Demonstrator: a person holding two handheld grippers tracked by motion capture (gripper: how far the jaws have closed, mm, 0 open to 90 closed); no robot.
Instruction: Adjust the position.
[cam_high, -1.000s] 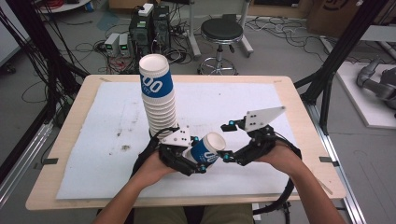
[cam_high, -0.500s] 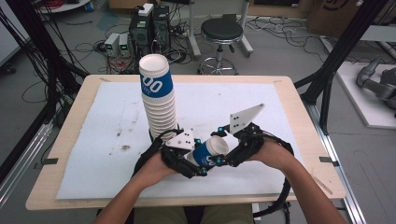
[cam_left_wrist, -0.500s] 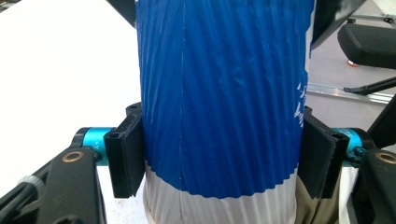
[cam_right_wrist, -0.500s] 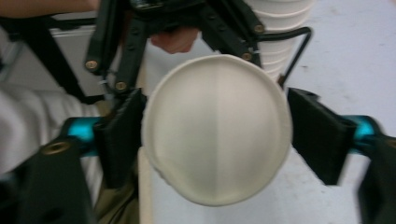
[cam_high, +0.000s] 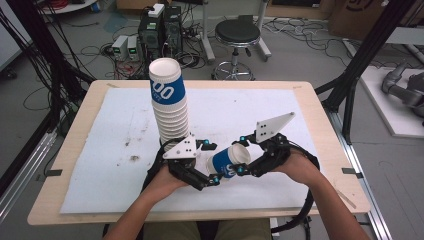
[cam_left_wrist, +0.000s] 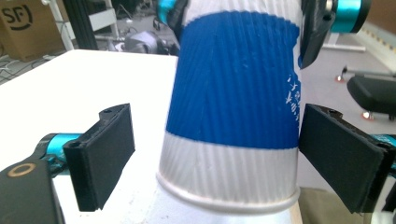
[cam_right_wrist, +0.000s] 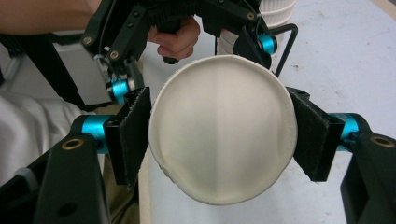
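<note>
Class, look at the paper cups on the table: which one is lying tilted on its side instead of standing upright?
The single cup held between the two grippers, near the table's front edge. It lies sideways, its open mouth toward the right gripper. The others stand upright, nested in the tall stack.

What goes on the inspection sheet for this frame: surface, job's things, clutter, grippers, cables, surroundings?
Surface: wooden table under a white sheet, stained at the left.
Job's things: tall stack of cups upright; single cup on its side between both tools.
Clutter: nothing seen.
Grippers: right hand-held gripper pads pressed on the cup's rim; left hand-held gripper jaws apart around its base, a gap on one side.
Cables: black cable trails off the table's near edge.
Surroundings: stool, floor electronics.
</note>
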